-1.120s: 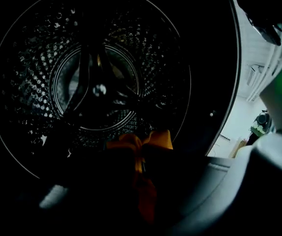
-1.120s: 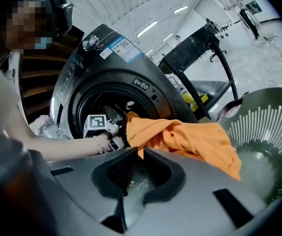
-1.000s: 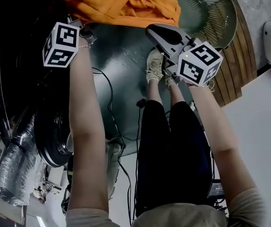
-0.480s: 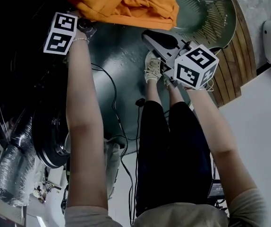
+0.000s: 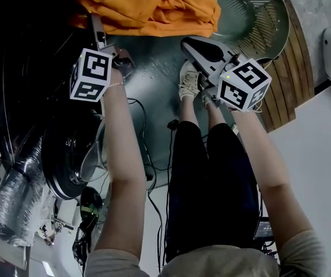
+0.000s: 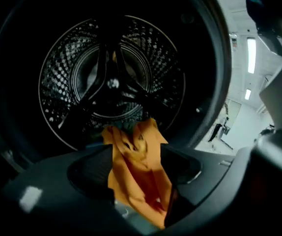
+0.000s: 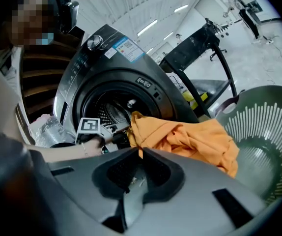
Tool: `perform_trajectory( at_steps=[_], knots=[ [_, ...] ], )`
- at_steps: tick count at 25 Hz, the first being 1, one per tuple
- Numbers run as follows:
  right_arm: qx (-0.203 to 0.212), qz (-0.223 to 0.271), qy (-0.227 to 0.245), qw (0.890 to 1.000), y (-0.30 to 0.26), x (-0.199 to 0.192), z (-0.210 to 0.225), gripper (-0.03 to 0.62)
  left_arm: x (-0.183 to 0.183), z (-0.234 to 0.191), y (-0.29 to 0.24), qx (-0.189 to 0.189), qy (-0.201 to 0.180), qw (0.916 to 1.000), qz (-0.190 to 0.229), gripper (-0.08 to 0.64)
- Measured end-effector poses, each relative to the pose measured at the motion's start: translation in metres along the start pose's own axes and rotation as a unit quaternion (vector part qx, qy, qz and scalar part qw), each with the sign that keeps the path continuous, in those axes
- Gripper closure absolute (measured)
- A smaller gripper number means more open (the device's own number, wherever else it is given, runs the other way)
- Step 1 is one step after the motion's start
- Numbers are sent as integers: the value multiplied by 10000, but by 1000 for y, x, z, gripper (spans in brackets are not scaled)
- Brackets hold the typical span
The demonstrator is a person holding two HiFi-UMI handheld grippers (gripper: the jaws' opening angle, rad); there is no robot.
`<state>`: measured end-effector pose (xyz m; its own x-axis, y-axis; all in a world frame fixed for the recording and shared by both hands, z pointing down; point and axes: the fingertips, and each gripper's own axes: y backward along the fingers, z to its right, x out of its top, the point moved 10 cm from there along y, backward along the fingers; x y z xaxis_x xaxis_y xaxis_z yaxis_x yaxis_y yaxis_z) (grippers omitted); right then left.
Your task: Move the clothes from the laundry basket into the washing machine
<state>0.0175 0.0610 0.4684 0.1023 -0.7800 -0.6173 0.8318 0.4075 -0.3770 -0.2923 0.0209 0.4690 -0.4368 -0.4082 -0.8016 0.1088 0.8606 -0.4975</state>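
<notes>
Jaws on our left gripper (image 6: 137,154) just opened up, cloth (image 6: 142,183) lying between them; only that view shows us the drum (image 6: 77,63). Right gripper (image 7: 140,150) pinched shut, empty.

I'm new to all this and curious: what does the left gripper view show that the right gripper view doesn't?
Only the left gripper view: the drum close up, with its three-spoked back wall. Only the right gripper view: the green laundry basket and the control panel. Both: the orange garment at the washing machine door opening.
</notes>
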Motion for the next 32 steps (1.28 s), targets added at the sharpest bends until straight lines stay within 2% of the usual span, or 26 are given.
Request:
perform_trajectory(
  at_steps=[7, 10, 12, 14, 17, 22, 27, 30, 32],
  knots=[
    [-62, 136, -215, 9997, 7, -4, 2, 565, -75, 36, 6, -251, 150, 9955, -907, 212],
    [-64, 125, -250, 9996, 7, -4, 4, 565, -87, 40, -21, -495, -221, 9913, -1201, 213],
    [-45, 149, -225, 9996, 6, -3, 4, 565, -83, 37, -38, -448, -467, 9905, -1215, 231],
    [-34, 157, -214, 9996, 5, -3, 6, 565, -75, 35, -48, -337, -676, 9906, -1139, 381],
    [-28, 159, -206, 9997, 4, -3, 6, 565, -55, 34, -52, -346, -997, 9898, -959, 465],
    [-58, 256, -209, 9994, 3, 2, 6, 565, -3, 21, -53, 24, -1221, 9921, -302, 476],
    [-8, 292, -118, 9995, 1, 8, 4, 565, 49, -2, -59, 504, -1384, 9884, 379, 479],
    [-26, 289, -95, 9995, -1, 8, 5, 565, 50, -3, -66, 535, -1453, 9871, 394, 469],
    [-7, 237, -47, 9997, -4, 7, 4, 565, 40, -5, -71, 588, -1235, 9902, 279, 429]
  ],
)
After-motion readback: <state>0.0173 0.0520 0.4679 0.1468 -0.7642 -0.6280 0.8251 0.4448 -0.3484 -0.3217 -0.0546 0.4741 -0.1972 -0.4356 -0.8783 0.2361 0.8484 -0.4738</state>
